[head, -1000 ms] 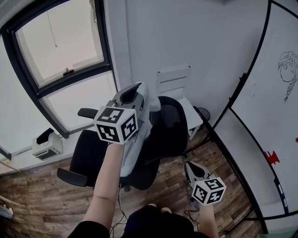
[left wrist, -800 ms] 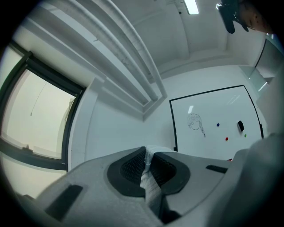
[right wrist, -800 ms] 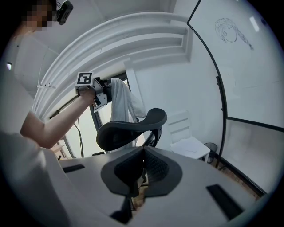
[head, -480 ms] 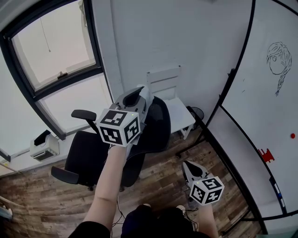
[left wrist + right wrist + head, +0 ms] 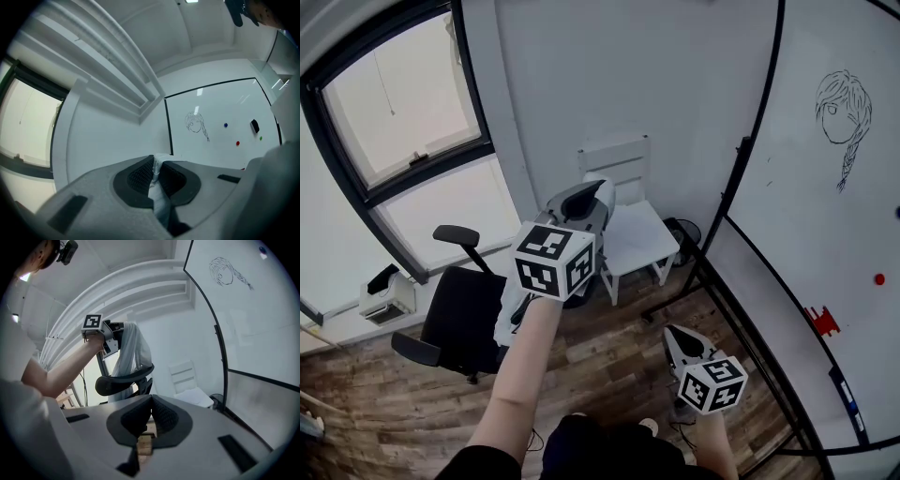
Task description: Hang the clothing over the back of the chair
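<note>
Pale clothing [image 5: 158, 194] in left gripper [image 5: 589, 195], near black chair [image 5: 459, 314].

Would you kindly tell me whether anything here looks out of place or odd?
Only the pale clothing: it dangles in mid-air from the left gripper's shut jaws, by the black office chair, apparently not yet settled over its back. Nothing looks spilled or damaged.

No legible text, label or number (whiteboard [image 5: 825, 244] carries only drawing).
</note>
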Demonstrator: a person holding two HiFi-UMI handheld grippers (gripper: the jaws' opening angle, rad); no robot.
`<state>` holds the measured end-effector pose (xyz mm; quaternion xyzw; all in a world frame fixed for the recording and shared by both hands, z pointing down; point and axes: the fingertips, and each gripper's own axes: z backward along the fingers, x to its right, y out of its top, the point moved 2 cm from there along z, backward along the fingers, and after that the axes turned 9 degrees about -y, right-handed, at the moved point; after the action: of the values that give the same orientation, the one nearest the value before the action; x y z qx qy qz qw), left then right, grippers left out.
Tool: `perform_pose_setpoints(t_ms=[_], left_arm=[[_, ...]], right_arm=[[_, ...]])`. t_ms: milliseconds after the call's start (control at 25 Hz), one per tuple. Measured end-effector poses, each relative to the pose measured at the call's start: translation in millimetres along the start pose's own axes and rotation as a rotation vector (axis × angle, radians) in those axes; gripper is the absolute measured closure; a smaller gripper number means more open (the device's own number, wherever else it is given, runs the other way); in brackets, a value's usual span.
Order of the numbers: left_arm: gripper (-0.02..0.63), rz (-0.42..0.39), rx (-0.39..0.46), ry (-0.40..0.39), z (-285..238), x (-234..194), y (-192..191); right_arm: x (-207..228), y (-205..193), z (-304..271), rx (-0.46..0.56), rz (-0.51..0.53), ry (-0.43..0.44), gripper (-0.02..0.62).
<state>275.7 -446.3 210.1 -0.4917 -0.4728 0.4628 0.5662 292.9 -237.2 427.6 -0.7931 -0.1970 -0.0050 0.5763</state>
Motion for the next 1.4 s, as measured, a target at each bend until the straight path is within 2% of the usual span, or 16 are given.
perform_pose_setpoints(t_ms=[600, 880, 1120, 1400], left_arm=[[0.598, 0.016, 0.02, -0.08, -90.9, 99.4, 2.8], [0.598, 0.013, 0.01, -0.176, -125.5, 148.5, -1.9], [0.598, 0.116, 0.01, -0.188, -118.4, 133.9, -21.0], [0.598, 0.163, -0.005, -0.175, -97.8, 107.9, -33.5]], right_arm=[[99.7, 0.2, 59.8, 0.003, 0.005, -0.064, 0.595], [139.3, -5.4, 79.4, 0.008, -0.037, -0.134, 0.595], [137.4, 2.7, 73.1, 0.019, -0.038, -0.148, 0.595], [116.8, 10.9, 54.1, 0.019, -0.007, -0.13, 0.595]])
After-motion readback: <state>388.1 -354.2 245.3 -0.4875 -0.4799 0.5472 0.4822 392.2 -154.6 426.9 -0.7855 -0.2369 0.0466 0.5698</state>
